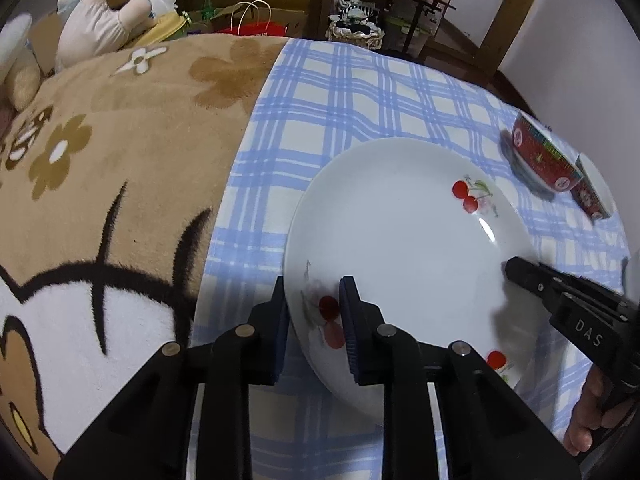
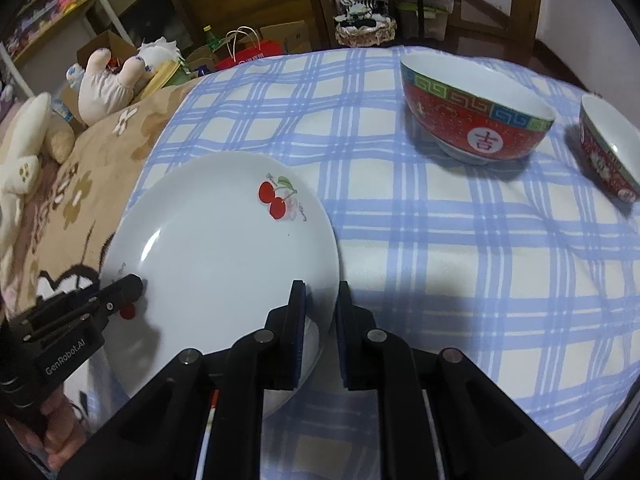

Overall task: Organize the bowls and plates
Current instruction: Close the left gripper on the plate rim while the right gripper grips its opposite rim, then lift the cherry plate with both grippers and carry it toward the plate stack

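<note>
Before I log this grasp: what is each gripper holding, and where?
Both hold the white plate by its rim: the left gripper on one edge, the right gripper on the opposite edge.

A blue-and-white checked cloth covers the work surface. Beside it lies a tan plush blanket with brown flower print. Behind these: a cream stuffed toy, a red paper bag with white handles, a green bottle, and a wicker basket.
</note>
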Motion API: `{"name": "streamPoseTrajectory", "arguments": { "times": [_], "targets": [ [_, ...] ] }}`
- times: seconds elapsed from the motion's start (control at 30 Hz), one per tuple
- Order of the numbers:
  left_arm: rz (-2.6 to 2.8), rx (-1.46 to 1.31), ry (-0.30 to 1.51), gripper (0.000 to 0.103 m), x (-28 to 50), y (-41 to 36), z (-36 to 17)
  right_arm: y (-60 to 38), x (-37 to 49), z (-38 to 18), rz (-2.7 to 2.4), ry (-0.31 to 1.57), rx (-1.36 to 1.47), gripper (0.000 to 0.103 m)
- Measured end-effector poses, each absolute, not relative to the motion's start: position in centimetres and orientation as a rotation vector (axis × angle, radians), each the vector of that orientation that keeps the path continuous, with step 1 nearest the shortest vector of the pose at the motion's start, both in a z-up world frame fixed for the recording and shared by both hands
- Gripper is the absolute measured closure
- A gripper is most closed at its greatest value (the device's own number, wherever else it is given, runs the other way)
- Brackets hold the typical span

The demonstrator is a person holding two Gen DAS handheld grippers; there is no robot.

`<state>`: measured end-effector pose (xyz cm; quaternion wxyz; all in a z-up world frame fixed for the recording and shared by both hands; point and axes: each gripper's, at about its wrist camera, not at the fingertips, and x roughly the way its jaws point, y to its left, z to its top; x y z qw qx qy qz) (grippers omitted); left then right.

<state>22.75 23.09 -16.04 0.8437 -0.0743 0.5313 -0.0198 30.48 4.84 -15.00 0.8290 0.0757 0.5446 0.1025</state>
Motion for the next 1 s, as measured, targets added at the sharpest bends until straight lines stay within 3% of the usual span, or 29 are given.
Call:
{"name": "streamPoseTrajectory", "arguments": {
  "times": [0.27,0.5,1.0],
  "targets": [
    [-0.081,-0.239,1.155,0.08,21.9,23.5,-15.7,3.8,29.0,-13.8,0.206,1.136,0.214,0.092],
    [-0.122,-0.222,1.144,0.089,20.7,22.7,-14.1,2.4,27.7,-12.6,0.188,1.119,0.234,0.093],
    [-0.168,-0.124,1.157,0.089,19.4,19.3,-9.8,-1.1,25.0,-9.8,0.194,1.075,0.286,0.093]
  ]
}}
